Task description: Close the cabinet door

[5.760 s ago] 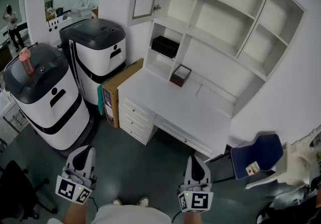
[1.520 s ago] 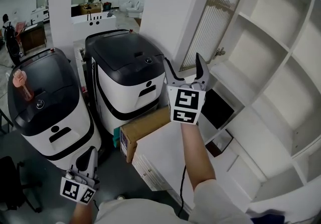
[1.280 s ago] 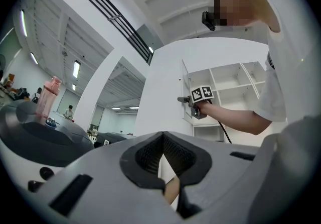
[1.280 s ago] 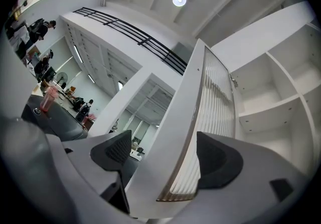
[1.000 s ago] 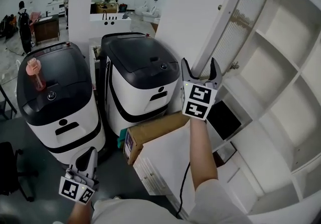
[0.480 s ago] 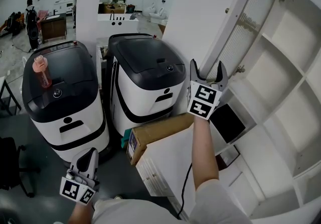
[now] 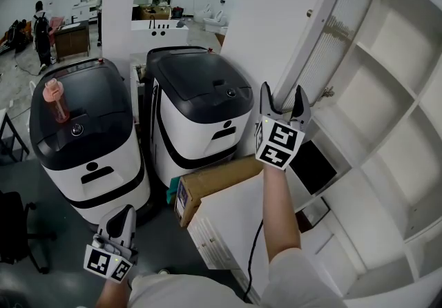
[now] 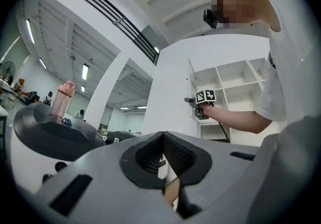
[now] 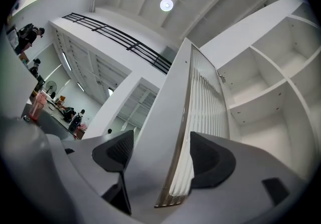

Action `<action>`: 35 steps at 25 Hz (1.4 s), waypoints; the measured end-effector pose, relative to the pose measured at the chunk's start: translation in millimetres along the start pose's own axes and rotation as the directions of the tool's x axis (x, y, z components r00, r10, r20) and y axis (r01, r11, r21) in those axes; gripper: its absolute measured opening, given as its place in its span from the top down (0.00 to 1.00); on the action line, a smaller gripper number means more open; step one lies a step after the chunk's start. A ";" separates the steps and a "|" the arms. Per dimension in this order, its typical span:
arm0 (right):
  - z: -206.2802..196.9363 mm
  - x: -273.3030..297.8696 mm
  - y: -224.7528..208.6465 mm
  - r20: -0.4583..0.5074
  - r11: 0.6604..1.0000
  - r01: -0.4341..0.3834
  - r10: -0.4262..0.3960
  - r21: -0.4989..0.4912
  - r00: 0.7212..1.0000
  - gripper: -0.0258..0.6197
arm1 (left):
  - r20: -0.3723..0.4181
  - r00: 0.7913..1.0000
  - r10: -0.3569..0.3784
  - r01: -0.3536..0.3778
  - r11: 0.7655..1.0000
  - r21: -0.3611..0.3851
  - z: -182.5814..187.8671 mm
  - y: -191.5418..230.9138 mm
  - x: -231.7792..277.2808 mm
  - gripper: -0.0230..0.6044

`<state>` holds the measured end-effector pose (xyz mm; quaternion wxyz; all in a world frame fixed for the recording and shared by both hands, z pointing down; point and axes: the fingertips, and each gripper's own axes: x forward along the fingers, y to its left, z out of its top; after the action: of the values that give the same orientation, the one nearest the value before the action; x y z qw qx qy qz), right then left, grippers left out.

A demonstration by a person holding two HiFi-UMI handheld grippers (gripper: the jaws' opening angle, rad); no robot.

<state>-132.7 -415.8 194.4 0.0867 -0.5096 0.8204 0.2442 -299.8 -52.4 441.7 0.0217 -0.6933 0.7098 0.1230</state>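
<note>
Door [image 7: 298, 23] stood open off the cabinet [image 7: 397, 103], its lower edge between the spread jaws of the raised right gripper [image 7: 282, 94] (contact unclear); left gripper [image 7: 124, 213] hung low, jaws pressed together, empty.

The right gripper [image 7: 282, 93] reaches up, jaws apart; left gripper [image 7: 125, 212] low, closed.

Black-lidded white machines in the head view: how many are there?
2. One machine stands at the left, a pink bottle on its lid; the other machine right of it, nearer the open cabinet door. Others may lie out of frame.
</note>
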 end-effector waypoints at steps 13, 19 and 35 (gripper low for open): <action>5.1 -30.3 -15.2 0.016 0.998 -0.037 0.036 0.053 0.999 0.49 | -0.030 0.998 -0.047 0.047 0.999 -0.005 -10.7 -15.4 5.1 0.96; 8.9 -50.2 -28.9 0.039 0.998 -0.025 0.023 0.058 0.999 0.55 | -0.043 0.996 -0.081 0.081 0.997 0.000 -12.8 -31.6 11.1 0.96; 11.8 -88.9 -63.4 0.058 0.991 -0.065 0.059 0.120 0.997 0.63 | -0.066 0.989 -0.133 0.133 0.991 0.002 -18.8 -73.3 14.6 0.96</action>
<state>-36.9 -362.4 199.1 0.1324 -0.4709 0.8466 0.2099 -225.2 -71.1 446.4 0.0088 -0.7426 0.6627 0.0961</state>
